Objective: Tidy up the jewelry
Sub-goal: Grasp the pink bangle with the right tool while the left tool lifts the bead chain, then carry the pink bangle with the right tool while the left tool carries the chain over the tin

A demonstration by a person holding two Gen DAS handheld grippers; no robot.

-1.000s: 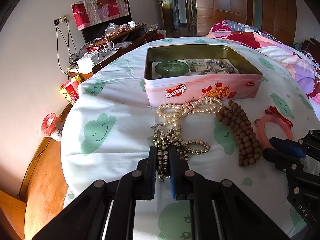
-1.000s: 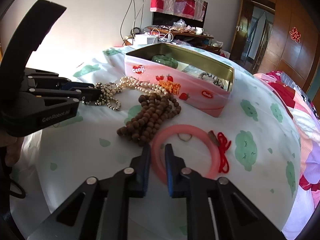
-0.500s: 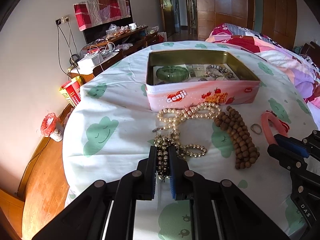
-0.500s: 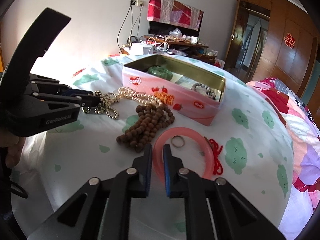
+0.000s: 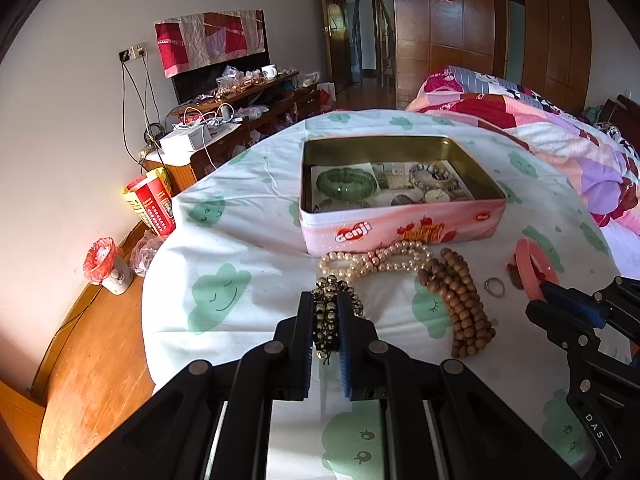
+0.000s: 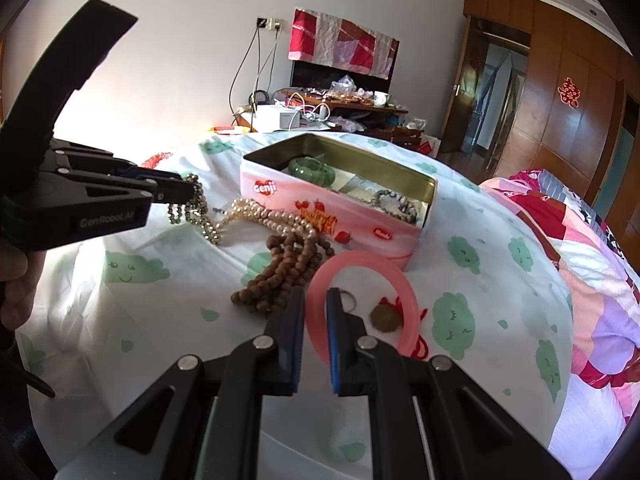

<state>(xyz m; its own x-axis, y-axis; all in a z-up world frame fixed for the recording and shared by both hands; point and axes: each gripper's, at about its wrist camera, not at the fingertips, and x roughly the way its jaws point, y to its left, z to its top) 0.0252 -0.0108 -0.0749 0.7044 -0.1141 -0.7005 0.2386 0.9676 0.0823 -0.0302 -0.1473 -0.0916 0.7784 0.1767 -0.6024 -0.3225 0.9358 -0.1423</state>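
Note:
My left gripper (image 5: 325, 307) is shut on a gold bead necklace (image 5: 329, 316) and holds it lifted above the table; it hangs from the gripper in the right wrist view (image 6: 192, 210). My right gripper (image 6: 316, 305) is shut on a pink bangle (image 6: 362, 260) and tilts it up off the cloth; the bangle also shows in the left wrist view (image 5: 534, 262). The open pink tin (image 5: 400, 228) holds a green bracelet (image 5: 346, 184) and a grey bead bracelet (image 5: 434, 176). A pearl necklace (image 5: 376, 260) and a brown wooden bead string (image 5: 460, 304) lie in front of the tin.
A small metal ring (image 5: 494, 287) and a red cord with a brown pendant (image 6: 385, 317) lie by the bangle. The round table (image 5: 224, 240) has a white cloth with green clouds. A bed (image 5: 560, 140) stands at the right, a cluttered cabinet (image 5: 240, 112) behind.
Both grippers have risen. The gold bead necklace has come up off the cloth, and the pink bangle has tilted up off the table, uncovering the ring and pendant.

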